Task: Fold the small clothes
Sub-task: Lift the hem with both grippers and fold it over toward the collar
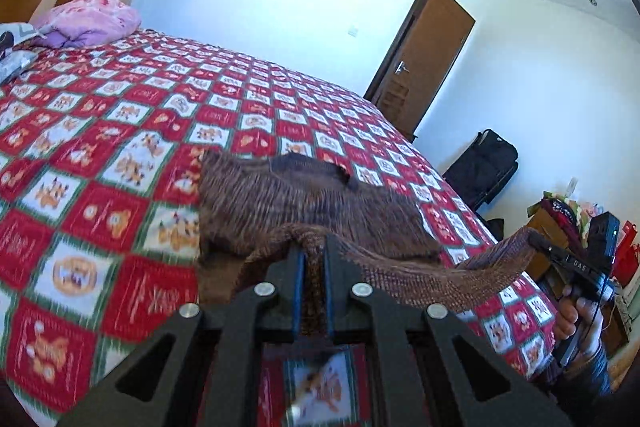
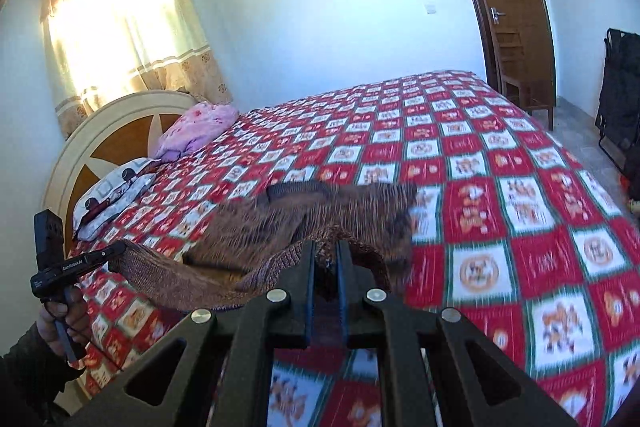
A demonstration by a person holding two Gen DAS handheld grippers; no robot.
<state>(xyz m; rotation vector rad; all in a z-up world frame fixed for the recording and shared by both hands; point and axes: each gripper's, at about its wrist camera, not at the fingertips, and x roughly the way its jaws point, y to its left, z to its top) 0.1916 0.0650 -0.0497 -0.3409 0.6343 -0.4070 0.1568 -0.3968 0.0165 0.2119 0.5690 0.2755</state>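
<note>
Both of my tongs are closed on the near hem of the brown knit garment [image 1: 304, 203]: the left tongs [image 1: 314, 247] pinch a bunched fold at lower centre of the left view, and the right tongs [image 2: 325, 251] pinch another at lower centre of the right view. The garment's body lies on the bed [image 1: 120, 131], centre frame, with its dark neckline [image 1: 312, 165] toward the far side, while the held edge is lifted and sags between the 2 grips. My judgement is that the step in hand is carrying this hem over the body for a fold. To do it well I should keep both grips level, draw them apart until the sag is gone, then lay the edge square to the neckline before releasing; uneven height would likely skew the crease. The left view alone shows my right hand [image 1: 580, 319] at right edge, plus a cluttered pile [image 1: 560, 215] and a dark bag [image 1: 484, 163] beyond the bed. The right view alone shows the curtained window [image 2: 120, 27], the headboard [image 2: 100, 143] and my left hand [image 2: 66, 315] at lower left. Motion blur obscures the fabric's finer detail in both.
</note>
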